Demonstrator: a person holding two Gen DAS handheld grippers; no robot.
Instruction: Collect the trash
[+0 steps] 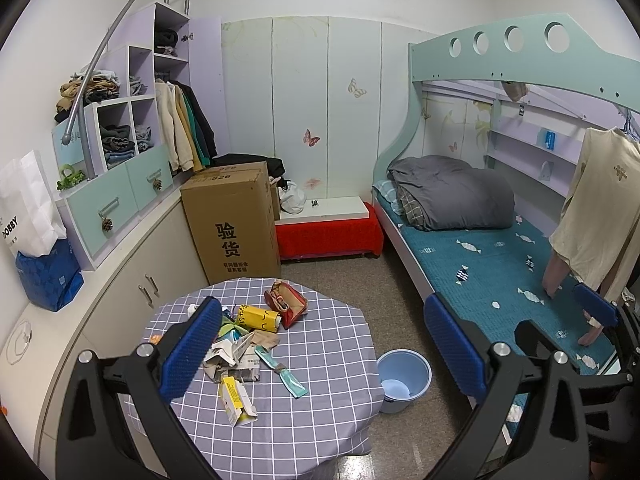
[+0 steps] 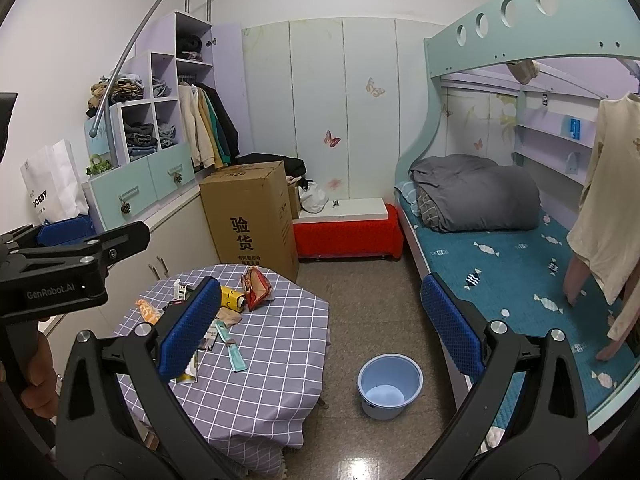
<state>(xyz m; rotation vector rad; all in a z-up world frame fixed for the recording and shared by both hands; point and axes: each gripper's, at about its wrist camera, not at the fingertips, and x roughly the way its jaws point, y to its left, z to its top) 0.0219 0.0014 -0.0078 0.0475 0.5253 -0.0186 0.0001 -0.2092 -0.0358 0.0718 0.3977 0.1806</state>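
Trash lies on a small table with a grey checked cloth [image 1: 320,344] [image 2: 280,340]: a red packet [image 1: 286,302] [image 2: 256,282], a yellow wrapper [image 1: 258,317] [image 2: 232,298], a teal sachet [image 1: 282,372] [image 2: 236,350], crumpled paper [image 1: 228,354] and a yellow-white carton [image 1: 236,400]. A light blue bucket [image 1: 402,376] [image 2: 390,384] stands on the floor right of the table. My left gripper [image 1: 322,346] hovers open above the table's near side, holding nothing. My right gripper [image 2: 322,330] is open too, above the table's right edge and the floor.
A tall cardboard box [image 1: 232,224] and a red-covered bench [image 1: 328,232] stand behind the table. White cabinets [image 1: 132,268] with shelves run along the left wall. A bunk bed [image 1: 500,264] fills the right side, with clothes hanging over it. A hand [image 2: 38,376] holds the left gripper's handle.
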